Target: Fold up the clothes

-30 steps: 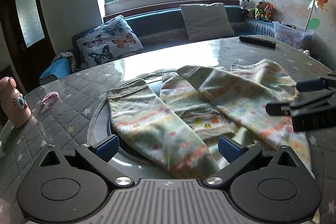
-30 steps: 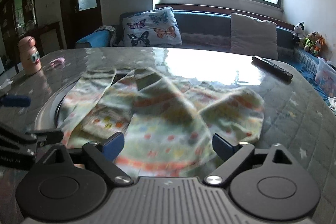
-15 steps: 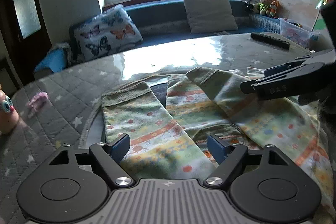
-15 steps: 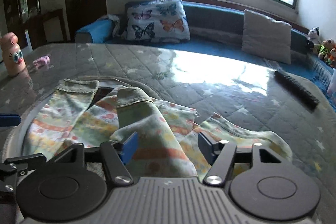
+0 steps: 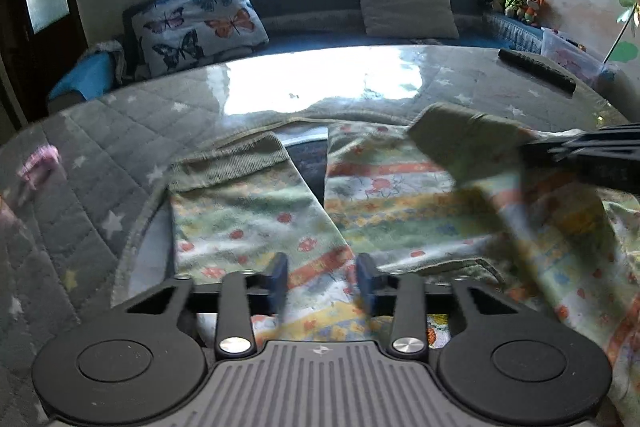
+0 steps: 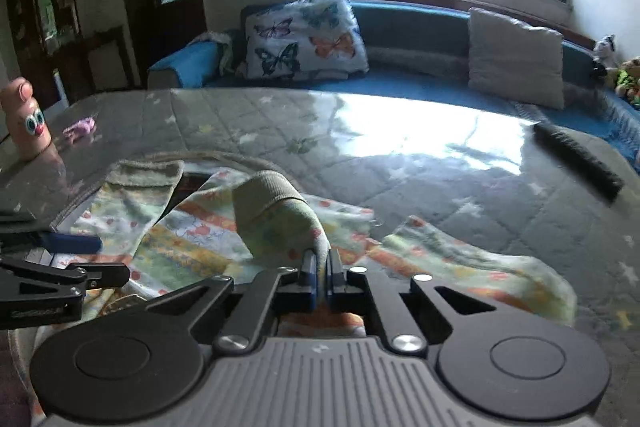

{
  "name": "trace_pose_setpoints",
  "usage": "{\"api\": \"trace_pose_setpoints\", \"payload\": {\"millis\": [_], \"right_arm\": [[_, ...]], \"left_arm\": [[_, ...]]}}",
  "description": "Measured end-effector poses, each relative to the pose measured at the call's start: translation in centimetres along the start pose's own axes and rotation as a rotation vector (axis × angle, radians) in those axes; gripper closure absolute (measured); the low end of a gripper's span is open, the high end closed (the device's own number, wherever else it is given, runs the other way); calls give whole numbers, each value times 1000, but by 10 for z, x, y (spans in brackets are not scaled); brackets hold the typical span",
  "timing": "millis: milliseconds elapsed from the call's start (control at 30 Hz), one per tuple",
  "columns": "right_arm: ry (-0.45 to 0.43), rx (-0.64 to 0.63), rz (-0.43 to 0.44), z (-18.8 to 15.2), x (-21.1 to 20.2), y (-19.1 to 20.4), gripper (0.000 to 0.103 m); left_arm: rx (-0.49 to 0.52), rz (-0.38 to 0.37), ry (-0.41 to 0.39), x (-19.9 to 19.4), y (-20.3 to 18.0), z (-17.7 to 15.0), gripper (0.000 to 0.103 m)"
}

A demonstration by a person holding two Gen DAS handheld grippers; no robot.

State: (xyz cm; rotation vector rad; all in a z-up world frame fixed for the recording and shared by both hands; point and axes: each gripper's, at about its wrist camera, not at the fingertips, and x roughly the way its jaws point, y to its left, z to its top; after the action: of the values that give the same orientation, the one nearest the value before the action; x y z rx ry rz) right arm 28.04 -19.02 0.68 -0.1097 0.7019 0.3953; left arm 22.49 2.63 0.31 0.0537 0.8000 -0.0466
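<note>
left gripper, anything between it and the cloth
Nothing visible. The left gripper is open right over the cloth, with bare fabric between its fingers. The right gripper pinches another fold, off to the side.

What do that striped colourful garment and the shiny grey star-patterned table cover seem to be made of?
The pastel striped garment looks like soft knitted cotton: matte, wrinkling, with ribbed olive cuffs. The grey star-patterned quilted table cover looks like stitched fabric under a clear glossy sheet, possibly plastic or glass, since it mirrors the window.
</note>
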Motion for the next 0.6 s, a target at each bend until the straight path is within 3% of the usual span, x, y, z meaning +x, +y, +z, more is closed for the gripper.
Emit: {"api": "trace_pose_setpoints", "payload": {"millis": [67, 167, 333, 600], "right_arm": [[-23, 11, -15, 0, -13, -7, 99], [-62, 39, -57, -4, -41, -23, 99], [-112, 98, -150, -24, -91, -55, 99], [-104, 248, -296, -92, -156, -97, 99]], "left_arm": [[-12, -12, -2, -1, 1, -2, 84], [-17, -16, -14, -5, 1, -3, 96], [-37, 2, -42, -16, 5, -5, 101], [-91, 58, -94, -47, 31, -16, 102]]}}
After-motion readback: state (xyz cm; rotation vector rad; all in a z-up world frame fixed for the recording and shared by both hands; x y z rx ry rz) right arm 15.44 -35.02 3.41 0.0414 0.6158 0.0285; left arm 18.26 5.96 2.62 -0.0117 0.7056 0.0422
